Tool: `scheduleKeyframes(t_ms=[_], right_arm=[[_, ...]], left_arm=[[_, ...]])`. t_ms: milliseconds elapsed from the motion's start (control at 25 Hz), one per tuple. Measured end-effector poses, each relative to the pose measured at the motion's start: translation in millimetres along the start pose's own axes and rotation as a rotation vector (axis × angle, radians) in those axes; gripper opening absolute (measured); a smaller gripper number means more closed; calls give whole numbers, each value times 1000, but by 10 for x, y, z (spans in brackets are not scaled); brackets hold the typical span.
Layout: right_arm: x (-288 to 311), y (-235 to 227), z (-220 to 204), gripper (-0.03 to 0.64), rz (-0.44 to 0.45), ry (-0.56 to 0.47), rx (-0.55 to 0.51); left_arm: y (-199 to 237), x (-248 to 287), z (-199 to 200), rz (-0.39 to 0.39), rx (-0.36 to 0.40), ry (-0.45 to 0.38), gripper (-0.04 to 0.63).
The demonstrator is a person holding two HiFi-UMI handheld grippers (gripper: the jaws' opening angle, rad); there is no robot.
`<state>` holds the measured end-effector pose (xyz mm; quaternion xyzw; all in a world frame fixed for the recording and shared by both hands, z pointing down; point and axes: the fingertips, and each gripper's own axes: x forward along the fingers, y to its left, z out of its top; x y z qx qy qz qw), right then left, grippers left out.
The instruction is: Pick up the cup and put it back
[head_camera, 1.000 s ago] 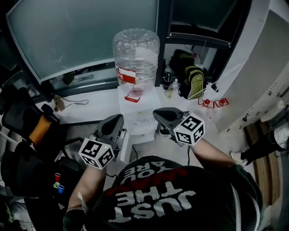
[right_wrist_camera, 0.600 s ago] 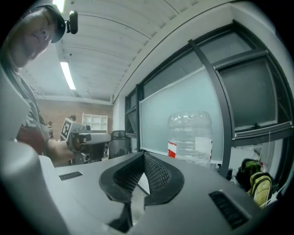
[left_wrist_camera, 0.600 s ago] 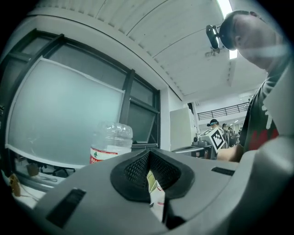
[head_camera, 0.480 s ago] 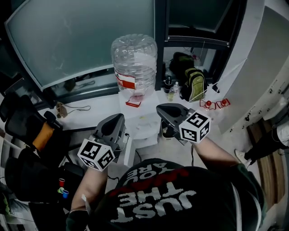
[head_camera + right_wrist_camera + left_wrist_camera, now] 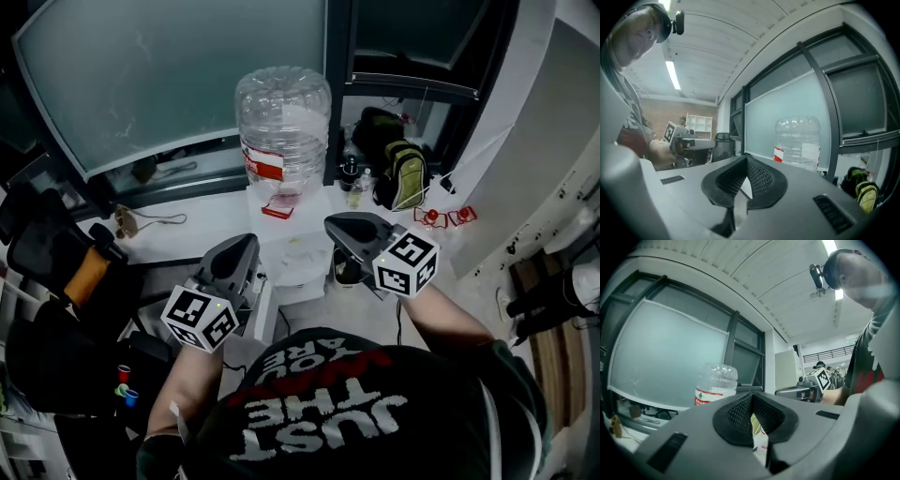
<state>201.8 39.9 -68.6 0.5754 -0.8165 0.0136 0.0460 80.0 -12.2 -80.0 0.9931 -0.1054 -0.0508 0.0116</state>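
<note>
I cannot make out a cup for certain in any view. A dark round thing (image 5: 345,273) sits low beside the white dispenser (image 5: 298,251), just under my right gripper (image 5: 330,226). That gripper is shut and empty, its pads meeting in the right gripper view (image 5: 747,160). My left gripper (image 5: 246,243) hovers at the dispenser's left side, also shut with nothing in it (image 5: 752,396). Both point towards the big clear water bottle (image 5: 283,117) on the dispenser, which also shows in both gripper views (image 5: 716,384) (image 5: 798,139).
A green and black backpack (image 5: 403,173) and small bottles (image 5: 354,180) stand behind the dispenser to the right. A black chair with an orange part (image 5: 82,272) is at the left. Small red and blue cup-like things (image 5: 122,385) lie low at the left. A frosted glass wall (image 5: 169,75) closes the back.
Both grippers stay shut and almost in place; the right one has drifted a little to the right. The head view has shifted slightly.
</note>
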Motion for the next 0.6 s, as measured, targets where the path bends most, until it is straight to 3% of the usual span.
scheduleKeyframes(t_ms=[600], right_arm=[[-1,134,27,32,35,-4,-9]], left_arm=[[-13,-100,-31,13,-19,1,8]])
